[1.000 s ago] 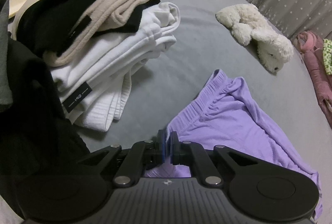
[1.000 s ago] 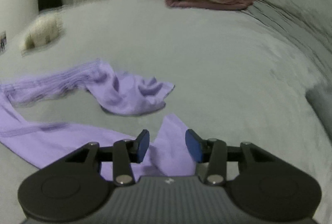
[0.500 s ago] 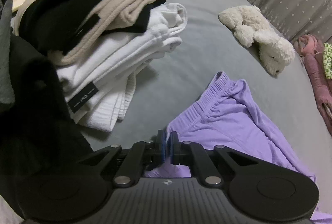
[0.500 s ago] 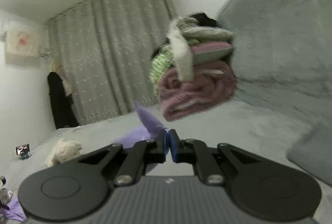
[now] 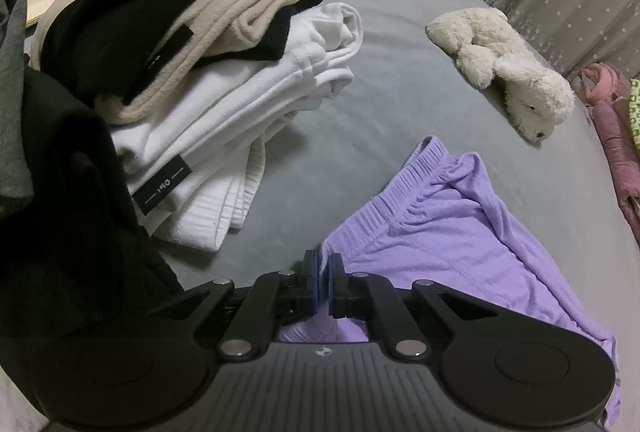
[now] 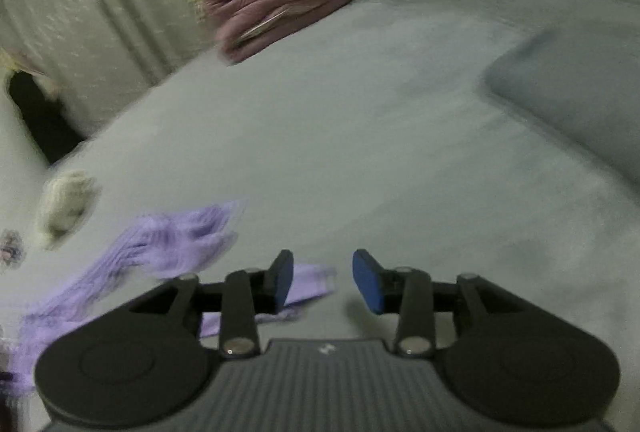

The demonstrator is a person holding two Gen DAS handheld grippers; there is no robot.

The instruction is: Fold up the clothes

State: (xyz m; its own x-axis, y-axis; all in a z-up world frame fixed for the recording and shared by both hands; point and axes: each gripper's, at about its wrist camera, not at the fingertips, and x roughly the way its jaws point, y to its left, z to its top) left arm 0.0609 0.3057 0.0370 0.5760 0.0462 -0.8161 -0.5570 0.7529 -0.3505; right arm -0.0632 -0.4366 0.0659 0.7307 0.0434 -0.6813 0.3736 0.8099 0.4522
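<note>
A purple garment point(image 5: 440, 244) with an elastic waistband lies spread on the grey bed point(image 5: 400, 72). My left gripper point(image 5: 323, 284) is shut on the near corner of its waistband, and purple cloth shows under the fingers. In the right wrist view the same purple garment point(image 6: 160, 244) lies blurred at the lower left, one end point(image 6: 308, 284) reaching behind the left finger. My right gripper point(image 6: 324, 286) stands open just above the bed with nothing between its fingers.
A stack of folded white, beige and black clothes point(image 5: 240, 104) sits to the left, with a dark garment point(image 5: 60, 212) nearer. A cream plush toy point(image 5: 504, 64) lies beyond. A pink blanket pile point(image 6: 288, 12) and a grey pillow point(image 6: 568, 104) are at the far side.
Half a second ago my right gripper was shut and raised with purple cloth; now it is open and low, the cloth lying on the bed. The left gripper stays shut, barely moved.
</note>
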